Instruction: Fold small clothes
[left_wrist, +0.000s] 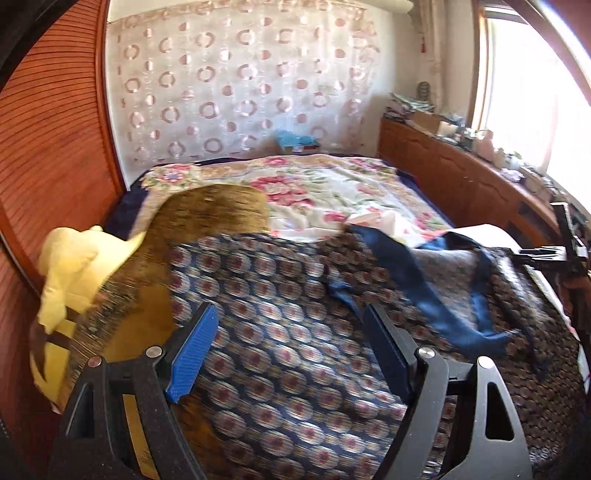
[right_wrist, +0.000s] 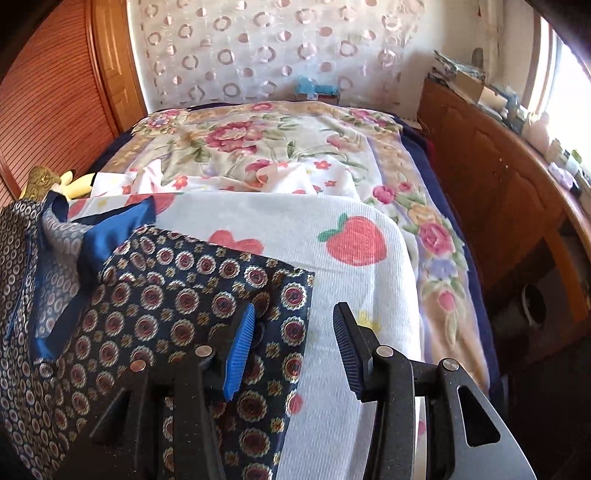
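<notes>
A dark navy garment with a round medallion print (left_wrist: 280, 280) lies spread on the bed, its plain blue lining (left_wrist: 417, 280) turned up on the right. My left gripper (left_wrist: 290, 314) hovers open over it with nothing between the fingers. In the right wrist view the same garment (right_wrist: 166, 295) covers the lower left, with its blue lining (right_wrist: 110, 229) behind. It rests on a white cloth printed with strawberries (right_wrist: 332, 236). My right gripper (right_wrist: 295, 308) stands open over the garment's right edge. Its left pad is above the print and its right pad above the white cloth, gripping nothing.
A floral bedspread (left_wrist: 314, 188) covers the bed behind. A yellow cloth (left_wrist: 74, 266) and a gold-brown fabric (left_wrist: 221, 210) lie at the left by the slatted wooden wardrobe (left_wrist: 48, 147). A wooden cabinet (right_wrist: 491, 177) with clutter on top runs along the right under the window.
</notes>
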